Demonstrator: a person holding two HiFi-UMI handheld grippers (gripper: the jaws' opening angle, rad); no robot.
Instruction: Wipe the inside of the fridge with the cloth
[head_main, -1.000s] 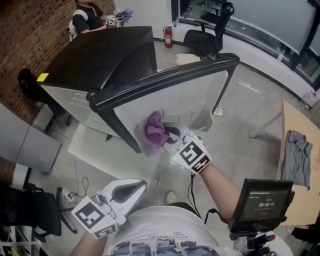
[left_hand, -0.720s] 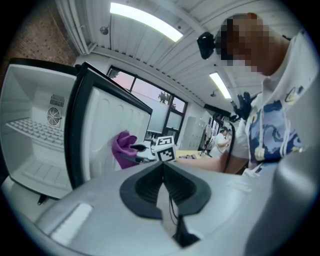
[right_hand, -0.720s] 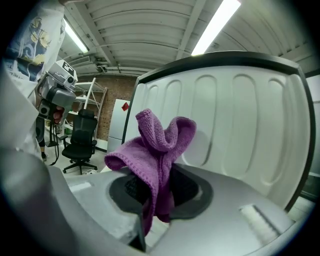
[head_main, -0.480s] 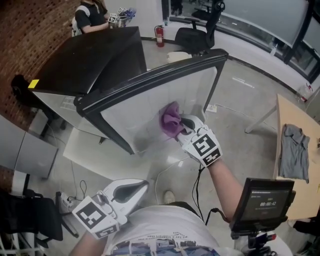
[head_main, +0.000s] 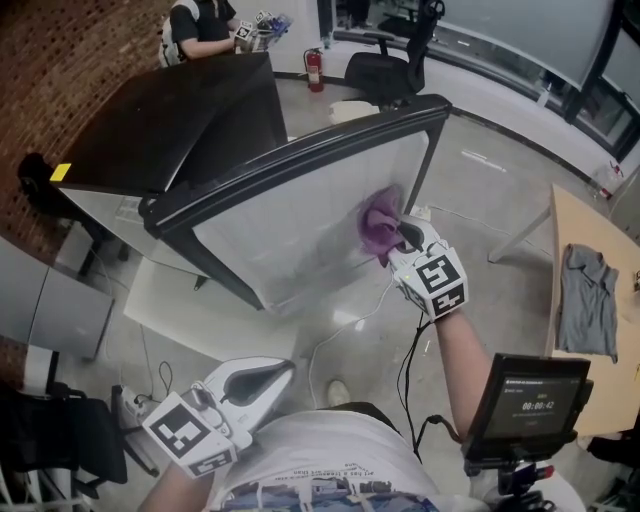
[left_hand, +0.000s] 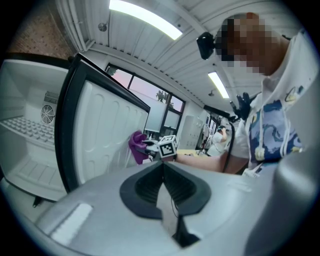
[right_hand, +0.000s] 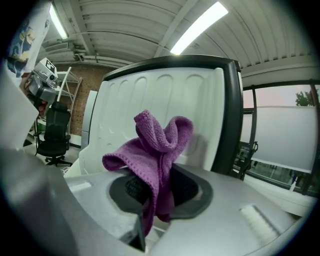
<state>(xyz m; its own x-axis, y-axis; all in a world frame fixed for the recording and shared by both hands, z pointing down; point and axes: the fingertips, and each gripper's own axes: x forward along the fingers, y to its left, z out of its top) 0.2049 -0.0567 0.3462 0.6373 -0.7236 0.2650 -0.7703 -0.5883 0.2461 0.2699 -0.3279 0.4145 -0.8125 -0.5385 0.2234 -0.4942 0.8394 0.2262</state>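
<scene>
Nearest to the person, low in the head view, is the left gripper (head_main: 280, 368). Its jaws are closed together and there is nothing between them. It is well apart from the fridge.

Further forward, the right gripper (head_main: 405, 240) is stretched out to the open fridge door (head_main: 300, 220). Its jaws are closed on a purple cloth (head_main: 380, 225), and the bunched top of the cloth stands up above them. The cloth is at the white inner side of the door, near the door's dark right edge. I cannot tell if it really presses on the surface.

Behind the door is the black fridge body (head_main: 170, 110), and its white inside with a shelf (left_hand: 27, 130) appears in the left gripper view. At the far right, a grey garment (head_main: 585, 300) lies on a wooden worktop (head_main: 610, 390).
</scene>
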